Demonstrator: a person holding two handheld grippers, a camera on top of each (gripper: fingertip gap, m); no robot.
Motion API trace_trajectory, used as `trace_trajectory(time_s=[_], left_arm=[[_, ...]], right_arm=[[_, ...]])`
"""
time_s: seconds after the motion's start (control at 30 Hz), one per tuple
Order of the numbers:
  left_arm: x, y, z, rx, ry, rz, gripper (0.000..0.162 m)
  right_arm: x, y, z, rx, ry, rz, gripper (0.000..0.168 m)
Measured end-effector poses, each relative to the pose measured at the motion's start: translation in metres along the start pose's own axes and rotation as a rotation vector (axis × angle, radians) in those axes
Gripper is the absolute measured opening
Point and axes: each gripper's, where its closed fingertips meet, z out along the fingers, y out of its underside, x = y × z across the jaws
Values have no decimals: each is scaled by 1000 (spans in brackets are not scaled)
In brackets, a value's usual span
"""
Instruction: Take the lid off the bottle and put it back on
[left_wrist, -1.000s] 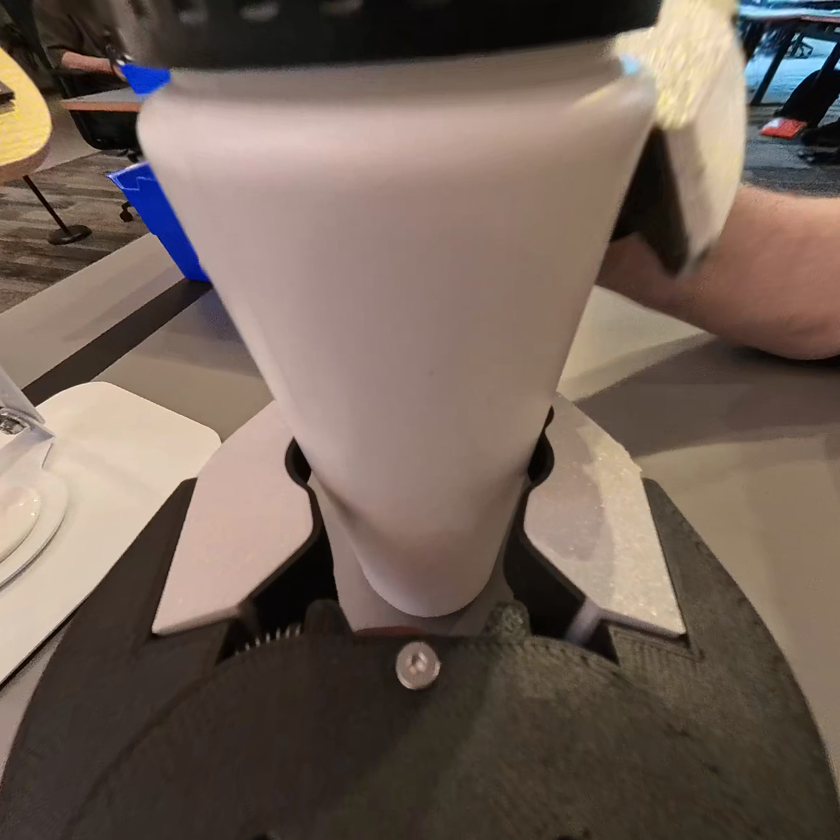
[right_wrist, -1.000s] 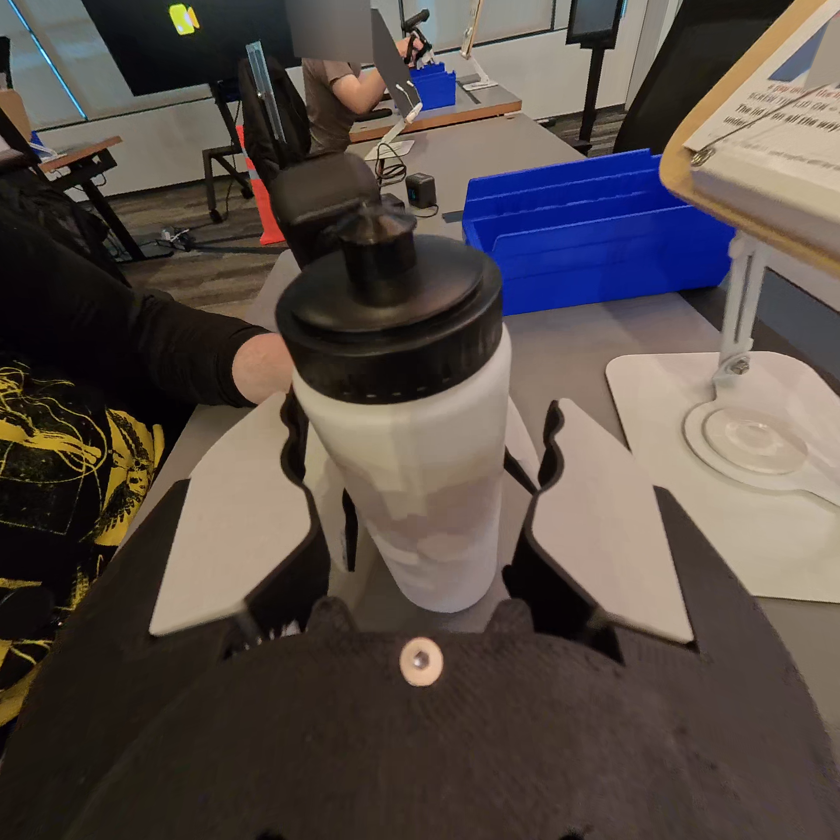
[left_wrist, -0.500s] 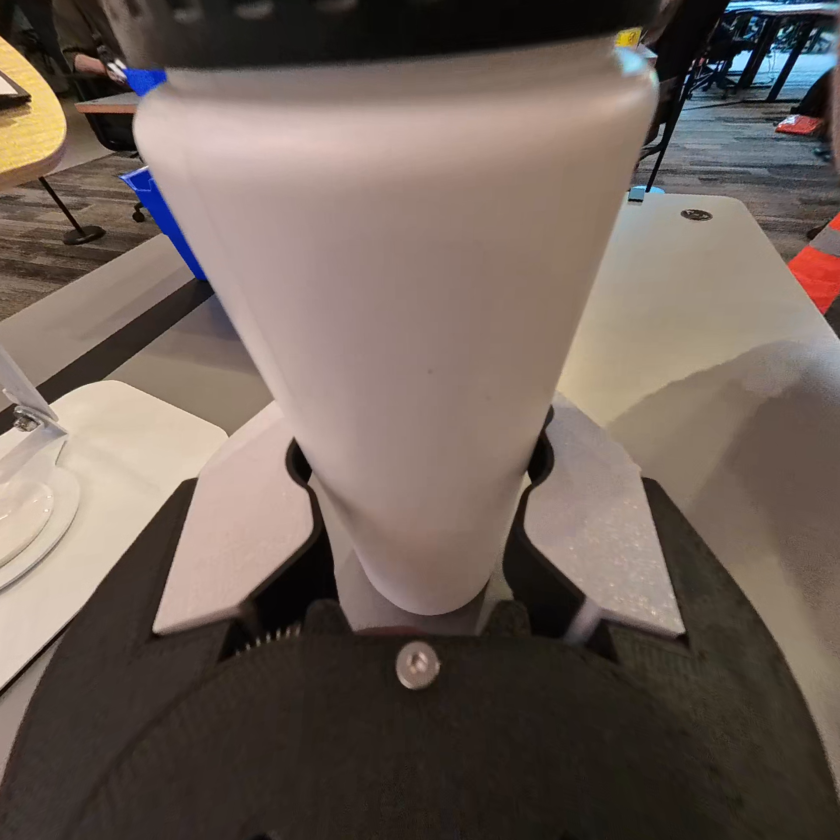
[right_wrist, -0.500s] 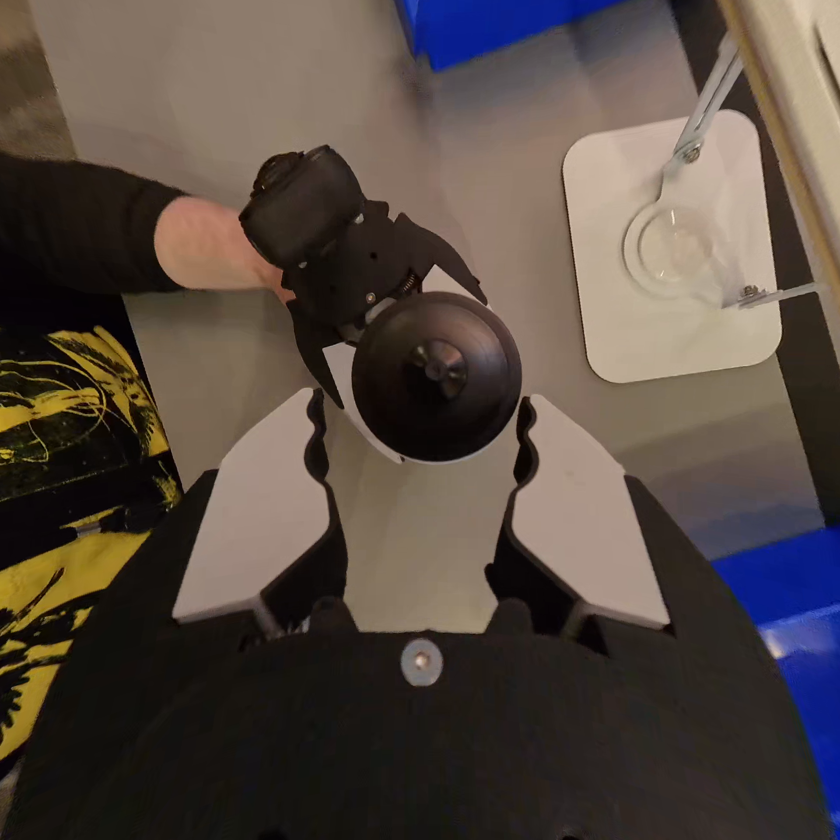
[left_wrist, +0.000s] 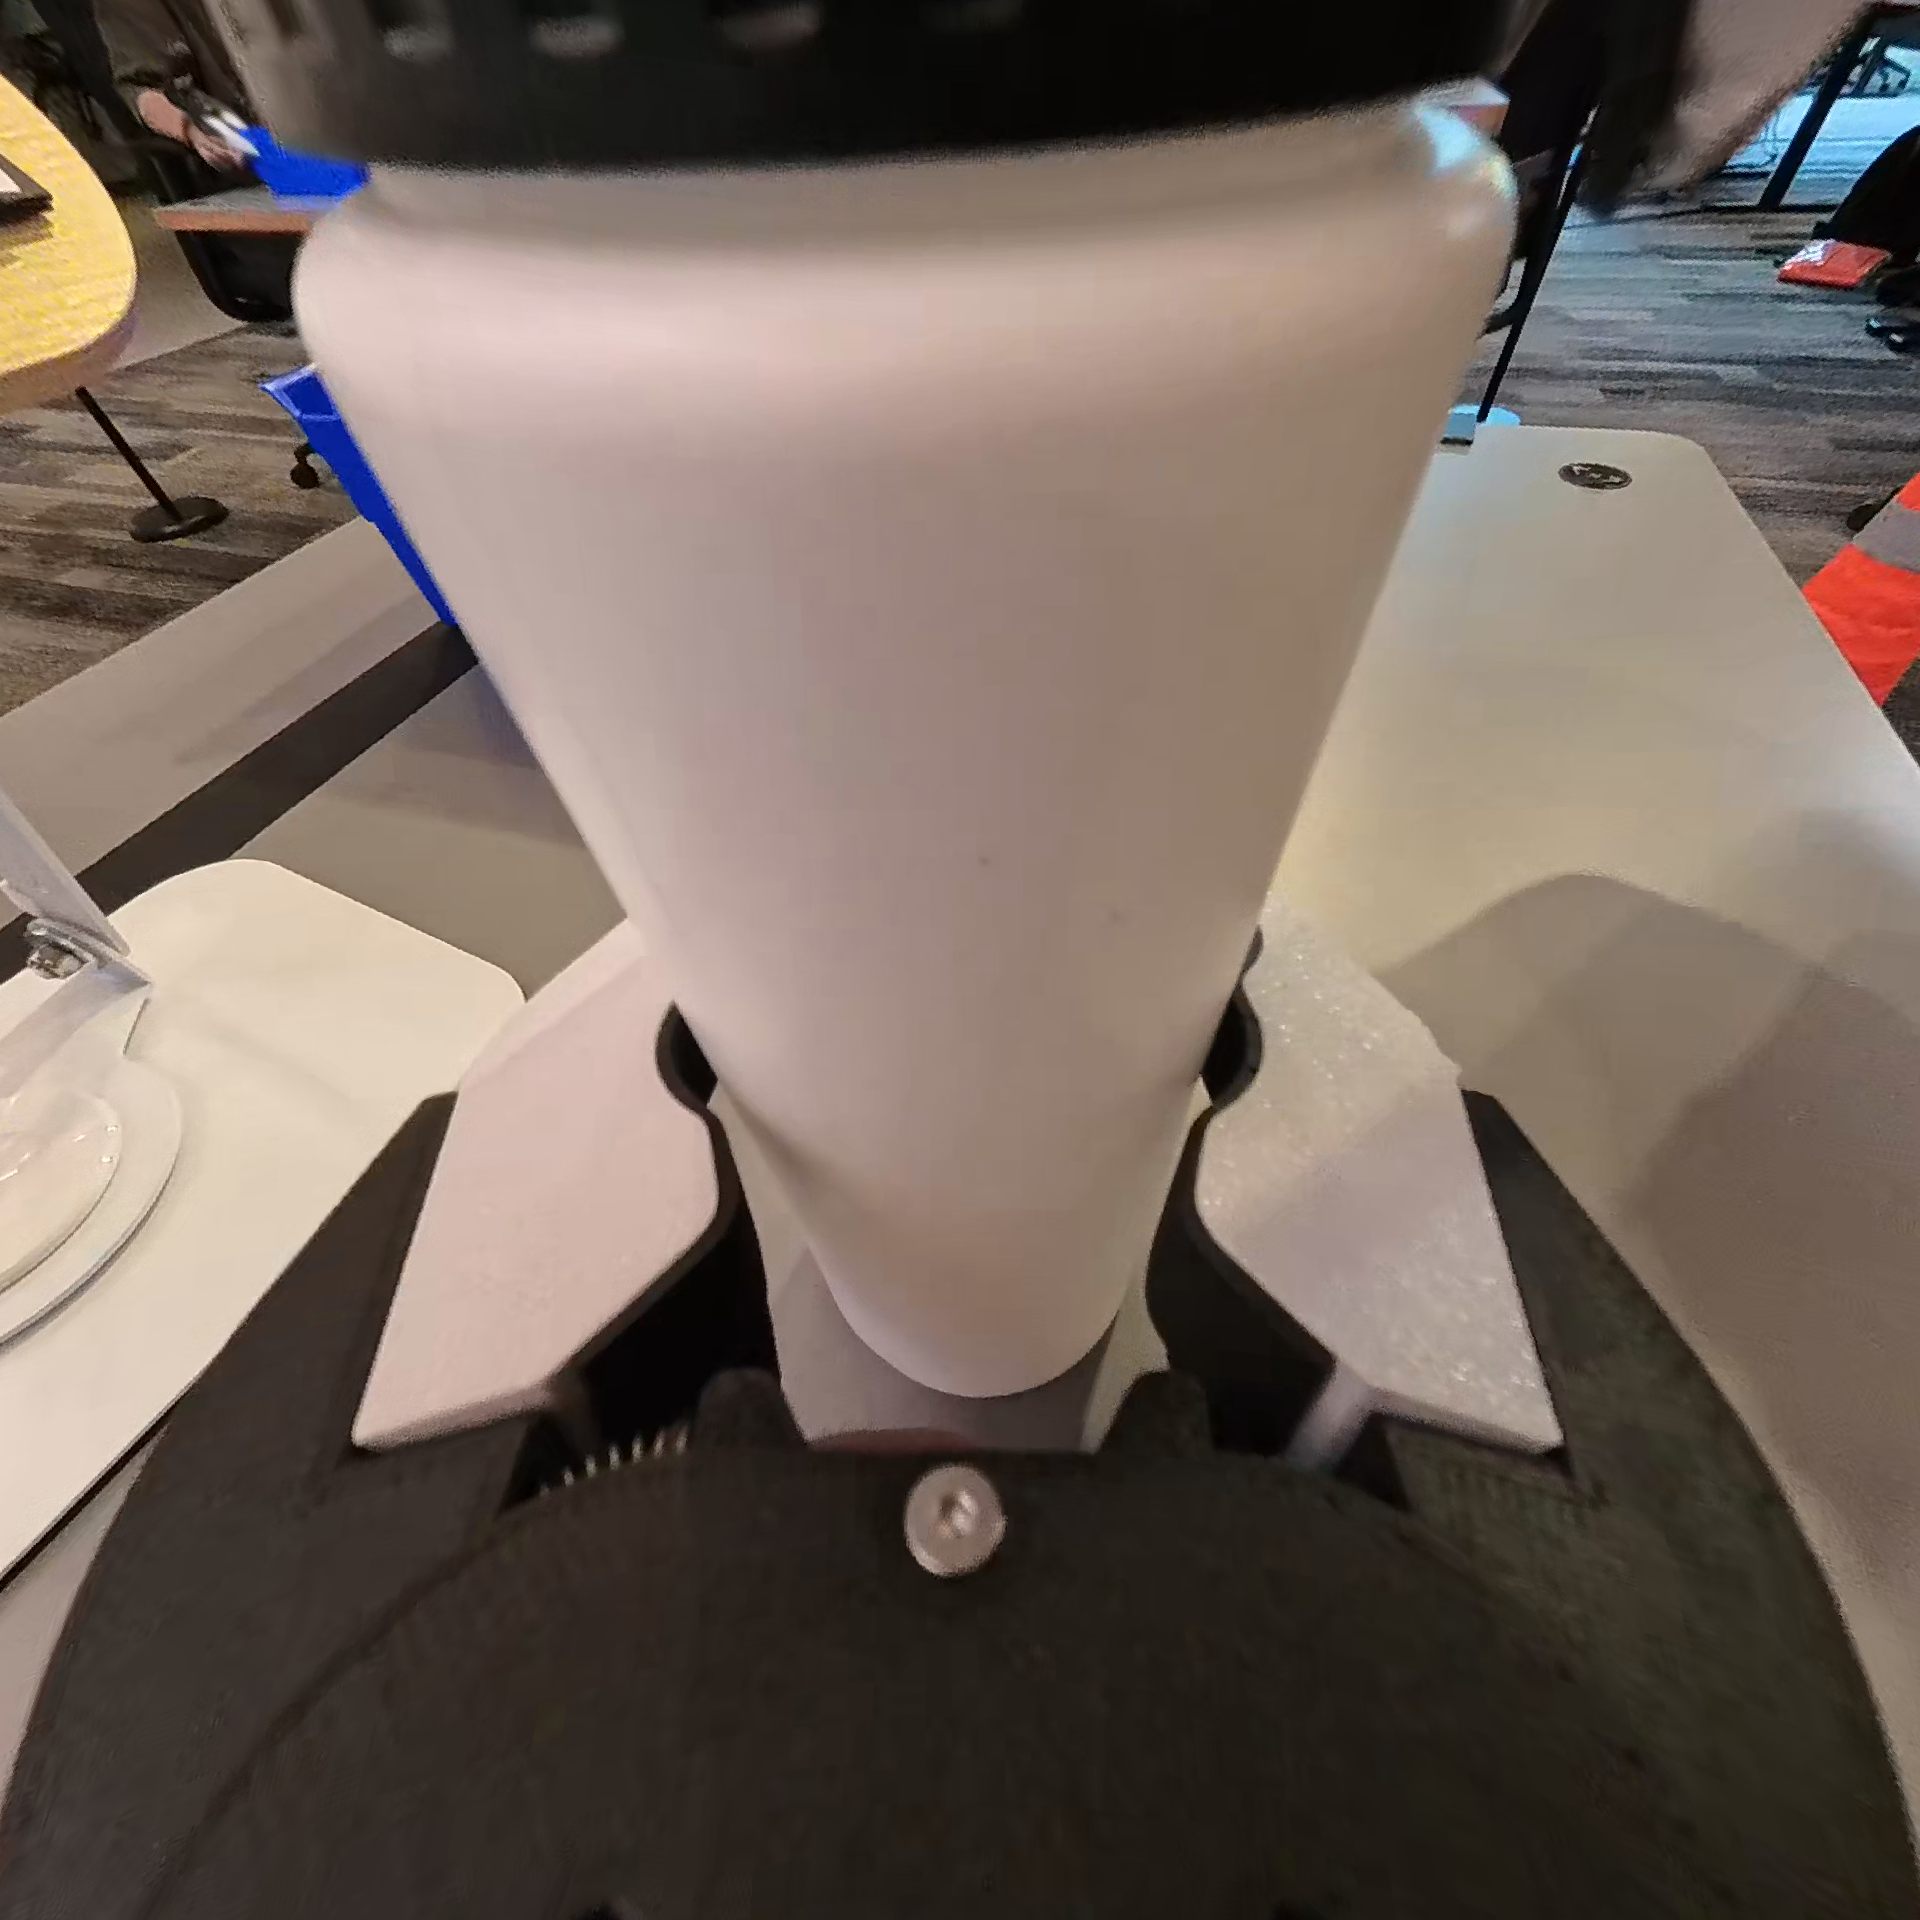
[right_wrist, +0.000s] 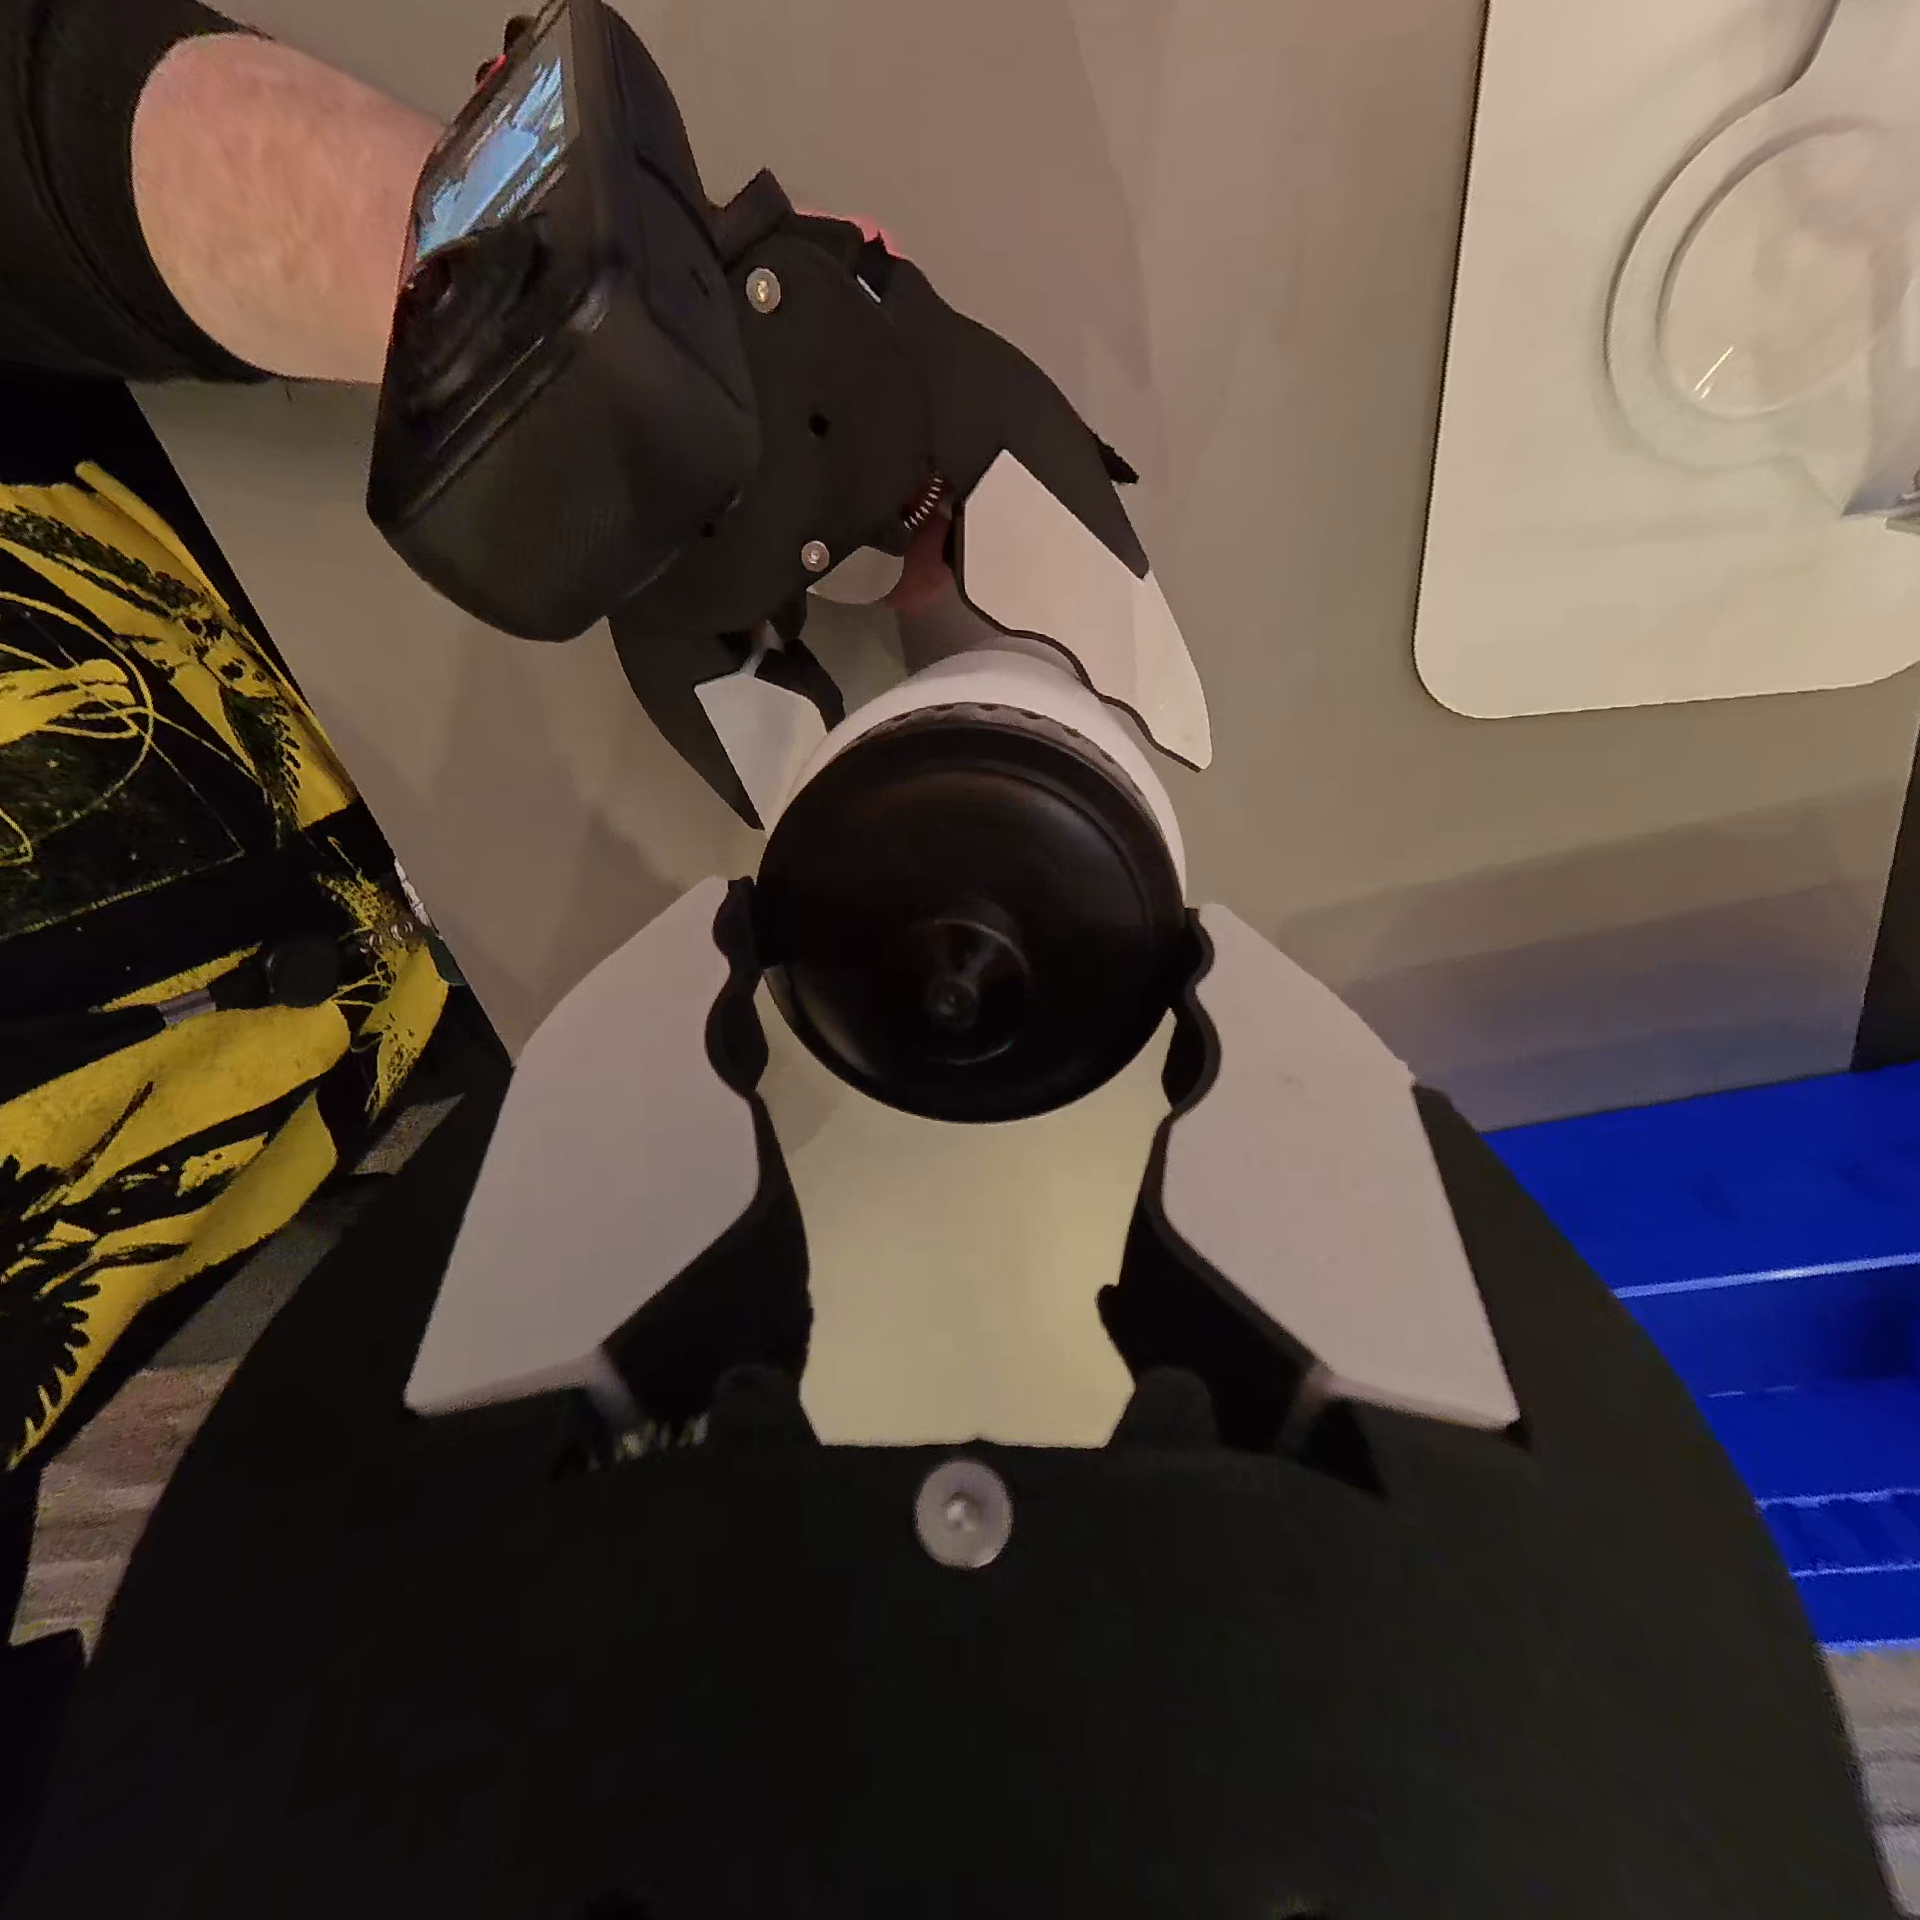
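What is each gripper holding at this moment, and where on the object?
The left gripper clamps the white bottle around its lower body. The right gripper brackets the black lid at its rim from above; firm contact cannot be confirmed.

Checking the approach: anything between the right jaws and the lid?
Nothing visible. The right gripper already straddles the black lid from above, jaws at its rim. The left gripper holds the bottle low down.

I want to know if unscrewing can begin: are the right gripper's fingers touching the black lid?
Touching. The right wrist view shows the right gripper over the lid, both fingers meeting its rim.
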Motion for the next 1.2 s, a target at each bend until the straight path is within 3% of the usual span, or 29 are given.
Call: trace_trajectory(time_s=[0.23,0.43,0.5,0.63,0.8,0.93,1.1,1.2], left_arm=[[0,1,0,-4,3,2,92],[2,1,0,-7,16,19,92],[1,1,1,-6,18,9,93],[0,1,1,-13,18,5,94],[0,0,1,-12,11,2,94],[0,0,1,-13,8,0,94],[-1,1,1,-15,7,1,94],[0,1,1,-12,8,2,94]], right_arm=[[0,2,0,-59,-19,-168,76],[1,3,-1,-147,-37,-674,76],[4,4,-2,-220,-29,-738,76],[8,5,-4,-284,12,-679,77],[5,3,-13,-126,41,-269,95],[-3,-1,-12,-25,6,-47,80],[2,-1,-11,-78,30,-103,72],[2,0,-11,-154,34,-299,72]])
